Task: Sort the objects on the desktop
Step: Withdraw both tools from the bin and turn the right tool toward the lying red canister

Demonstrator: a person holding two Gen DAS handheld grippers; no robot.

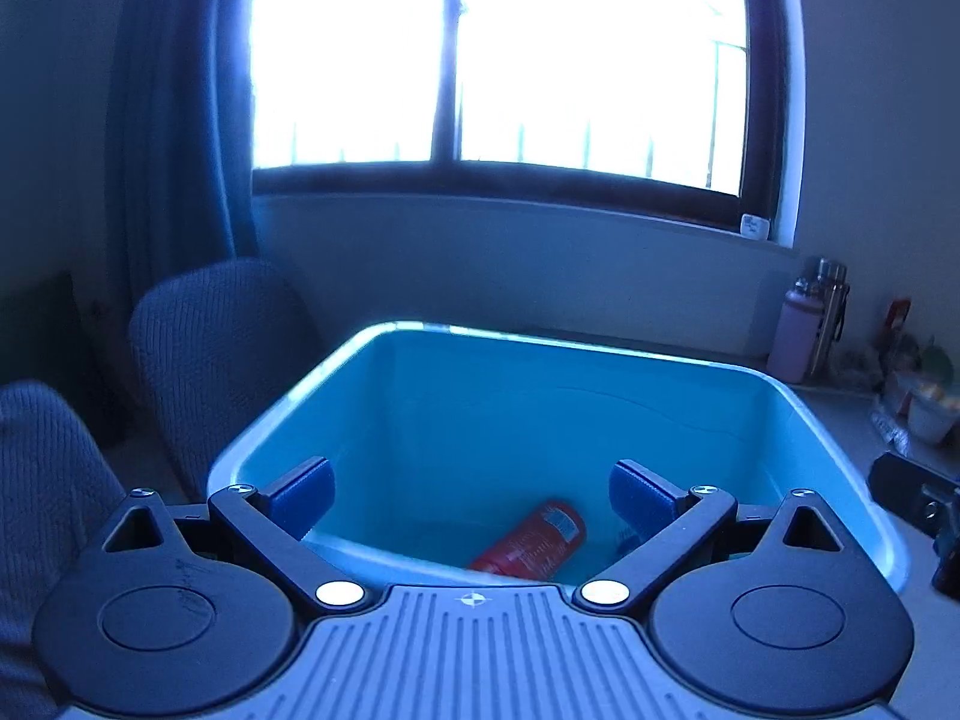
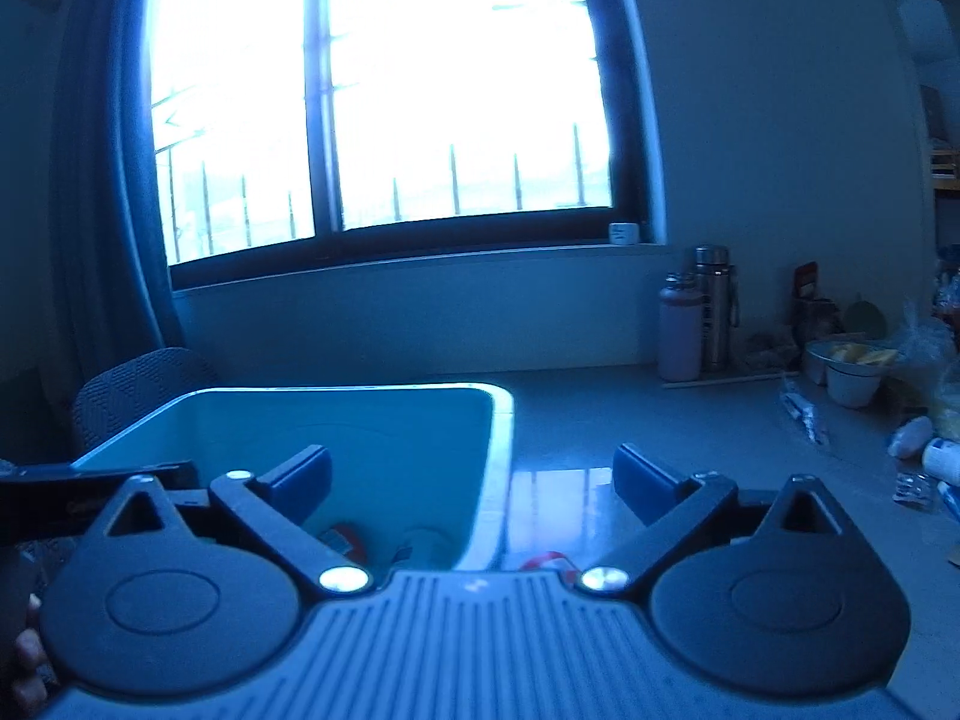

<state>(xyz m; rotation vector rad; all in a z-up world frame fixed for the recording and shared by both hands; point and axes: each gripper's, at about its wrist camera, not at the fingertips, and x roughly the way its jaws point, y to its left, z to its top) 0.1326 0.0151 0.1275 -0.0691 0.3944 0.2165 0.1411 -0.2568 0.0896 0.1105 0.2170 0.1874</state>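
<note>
Red tube (image 1: 531, 543) already down in blue bin (image 1: 600, 420); both tongs, left (image 1: 471, 495) and right (image 2: 471, 483), spread wide, empty. Plenty left: clutter (image 2: 918, 450) across desk (image 2: 630, 420).

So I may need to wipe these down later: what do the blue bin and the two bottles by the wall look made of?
The blue bin looks like moulded plastic: smooth, slightly glossy walls, rounded rim. The taller bottle looks like brushed steel, with a silvery sheen. The pink bottle has a matte coating; what lies under it is unclear.
</note>
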